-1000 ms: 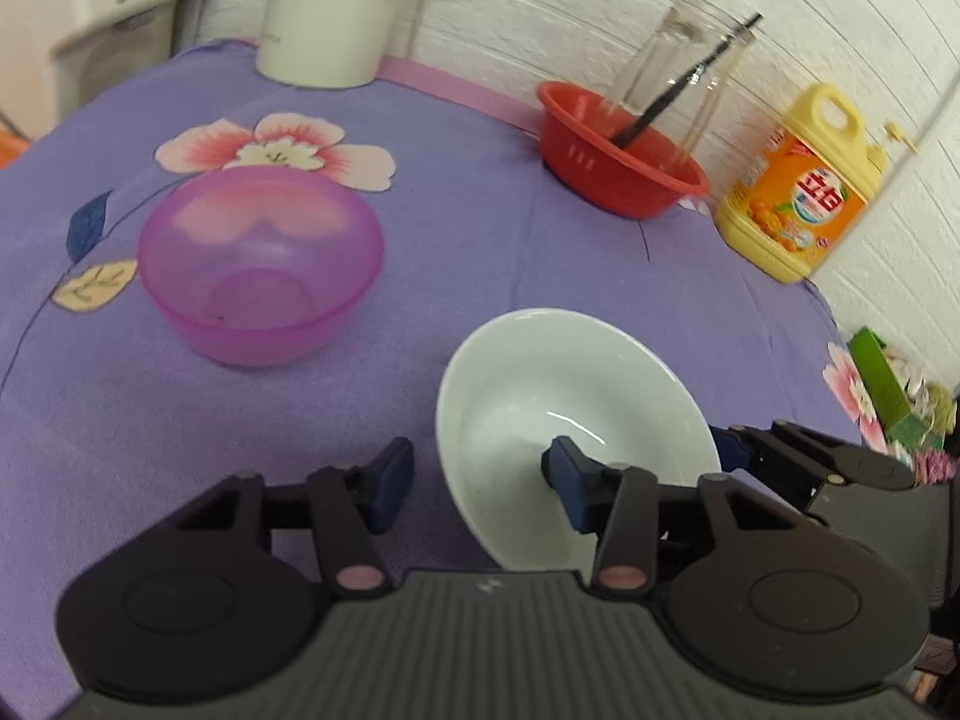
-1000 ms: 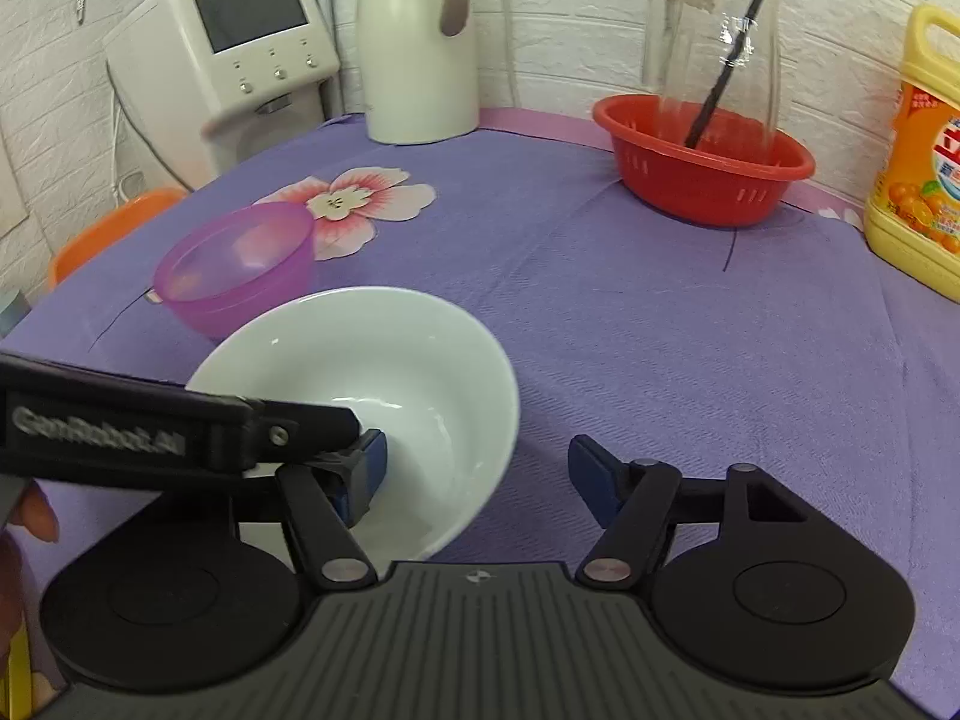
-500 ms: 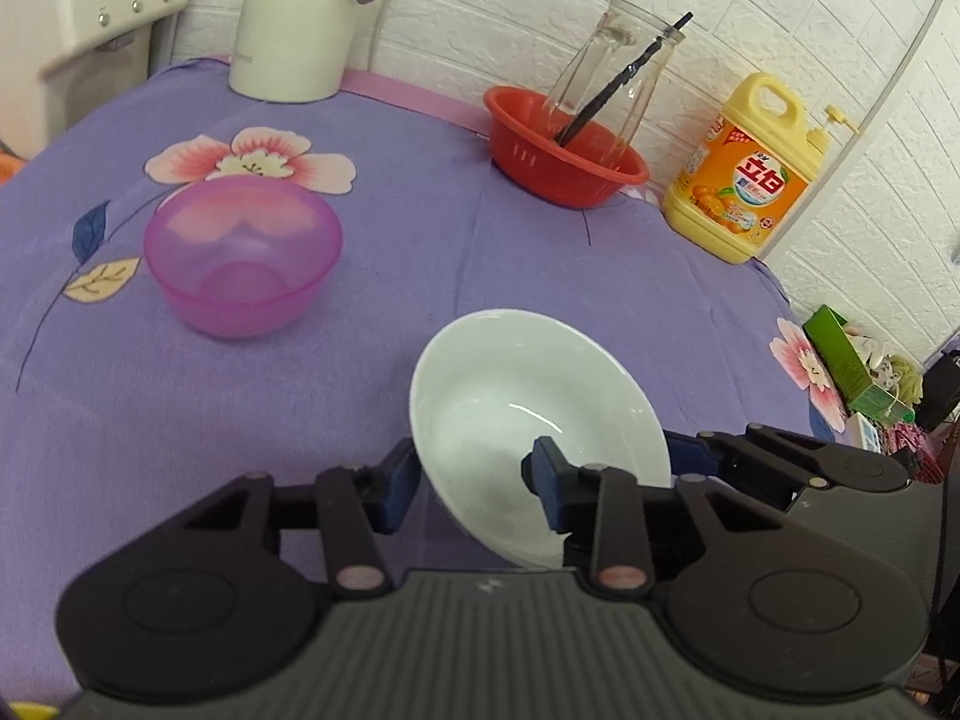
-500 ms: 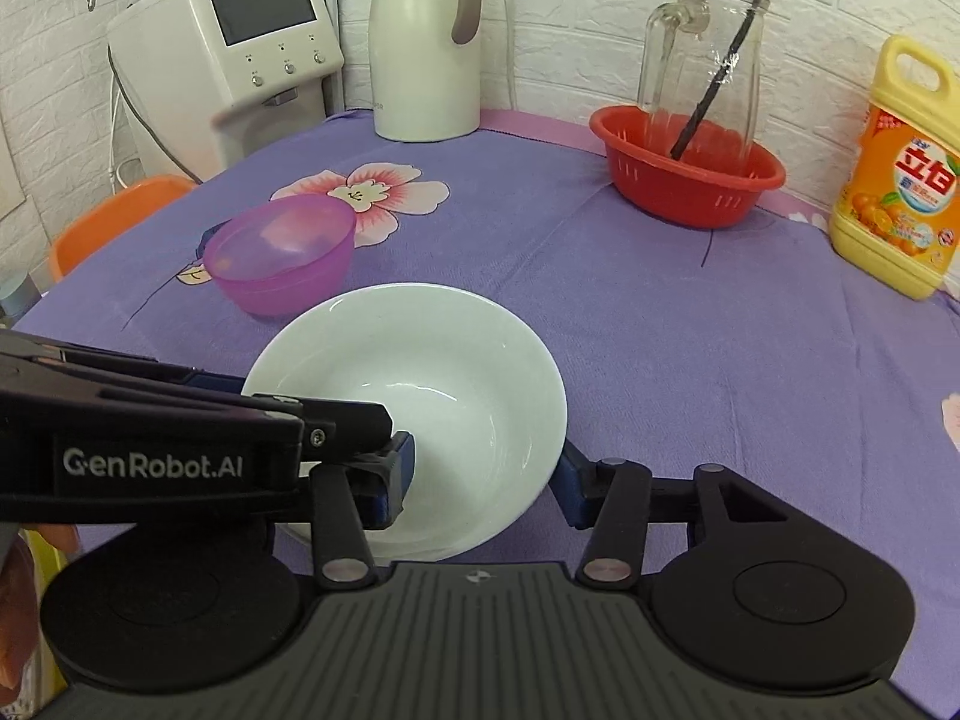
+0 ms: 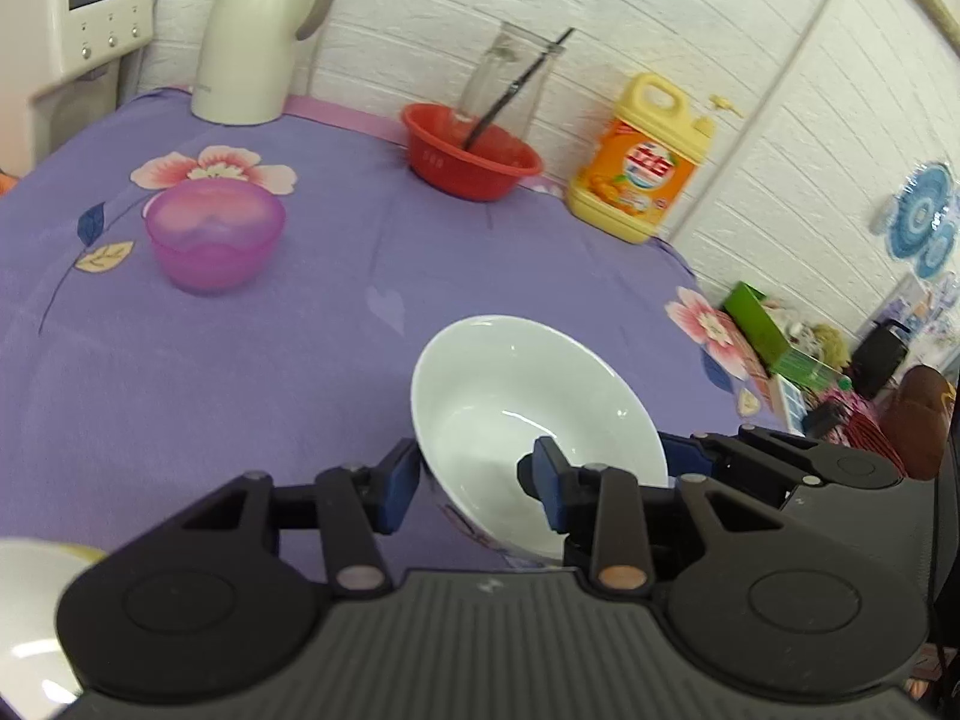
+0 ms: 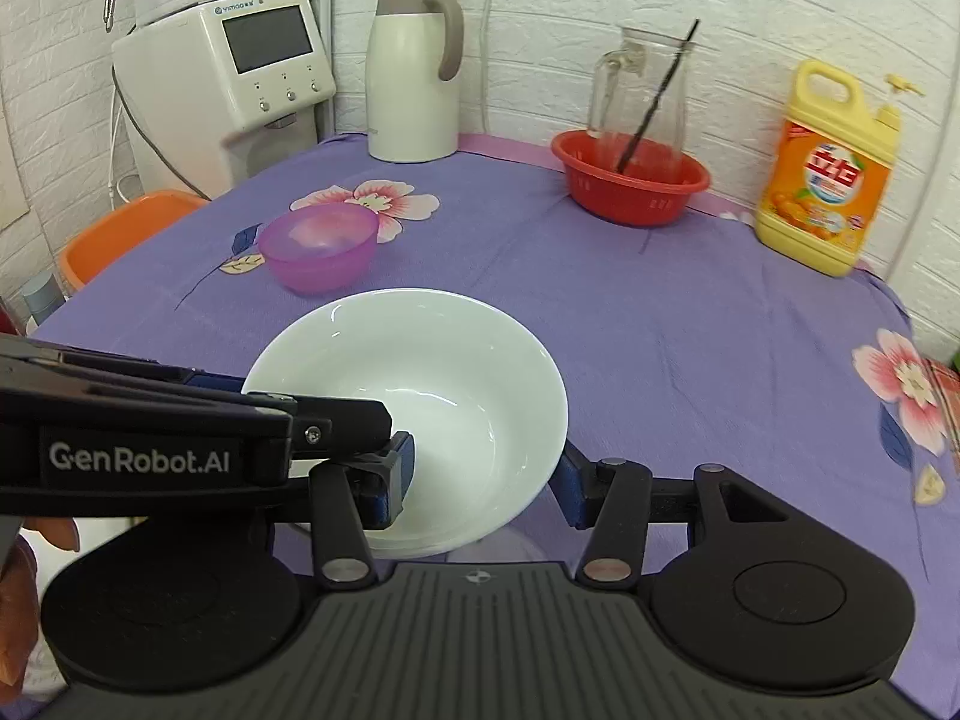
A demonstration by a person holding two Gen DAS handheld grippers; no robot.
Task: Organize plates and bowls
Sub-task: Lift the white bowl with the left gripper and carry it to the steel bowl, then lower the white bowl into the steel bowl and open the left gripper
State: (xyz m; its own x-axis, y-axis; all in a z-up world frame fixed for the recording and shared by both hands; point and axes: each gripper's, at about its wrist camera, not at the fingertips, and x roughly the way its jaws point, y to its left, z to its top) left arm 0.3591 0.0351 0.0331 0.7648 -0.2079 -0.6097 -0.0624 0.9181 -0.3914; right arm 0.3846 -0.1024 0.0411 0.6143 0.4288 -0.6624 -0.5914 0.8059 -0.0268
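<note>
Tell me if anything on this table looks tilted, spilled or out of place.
Only the white bowl looks askew: it sits tilted, pinched at opposite rims by the left gripper and the right gripper. No spill or damage shows. The pink bowl and red basket stand upright on the cloth.

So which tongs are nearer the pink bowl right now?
Left. The left tongs grip the white bowl on the rim facing the pink bowl, which sits ahead-left; the right tongs grip the opposite rim, farther away.
</note>
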